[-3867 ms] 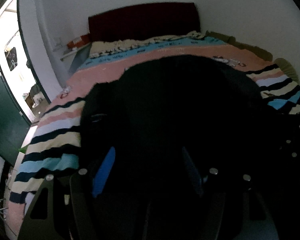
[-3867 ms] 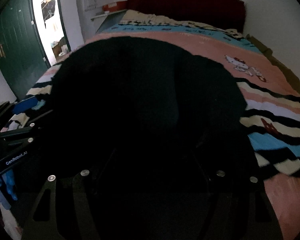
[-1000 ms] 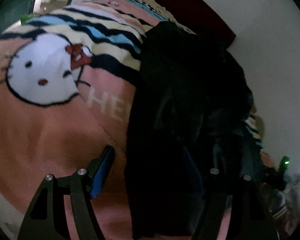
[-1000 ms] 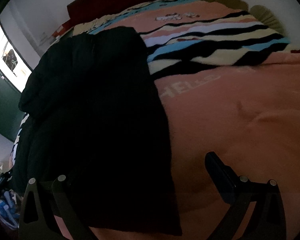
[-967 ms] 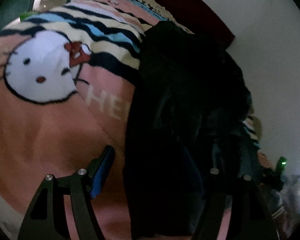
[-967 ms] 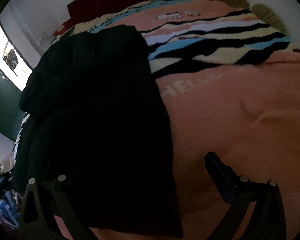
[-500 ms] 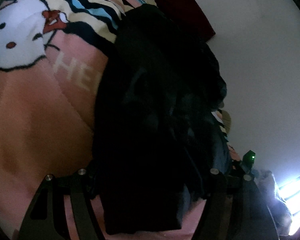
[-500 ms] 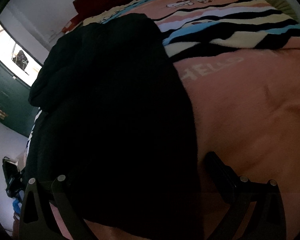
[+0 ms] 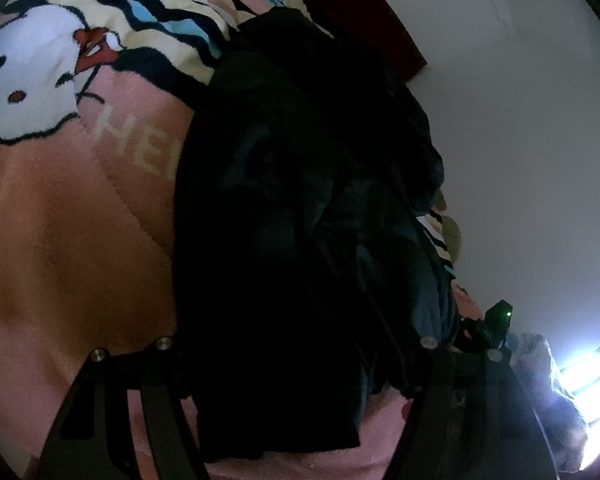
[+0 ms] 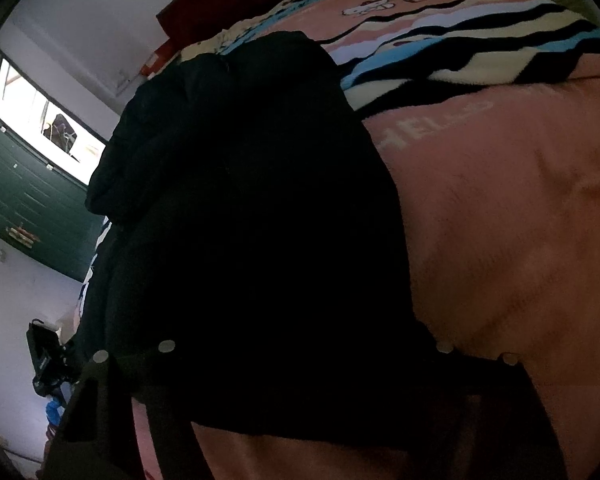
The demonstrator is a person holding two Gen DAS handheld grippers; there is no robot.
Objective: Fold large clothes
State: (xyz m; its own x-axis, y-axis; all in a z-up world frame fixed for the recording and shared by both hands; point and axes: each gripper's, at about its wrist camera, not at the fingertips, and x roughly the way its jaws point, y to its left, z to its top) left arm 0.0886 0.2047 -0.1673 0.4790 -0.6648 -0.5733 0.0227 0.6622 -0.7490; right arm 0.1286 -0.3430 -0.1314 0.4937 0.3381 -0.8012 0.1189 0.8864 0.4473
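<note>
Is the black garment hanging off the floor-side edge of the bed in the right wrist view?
No, the black garment lies on the pink blanket.

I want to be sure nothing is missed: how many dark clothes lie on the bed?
1 that I can tell: a black garment along the pink blanket. Its folds are very dark, so another piece may be hidden.

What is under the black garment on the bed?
The black garment lies on a pink blanket with wavy stripes and a cartoon cat print. It covers part of the pale lettering; whatever else lies beneath is hidden.
</note>
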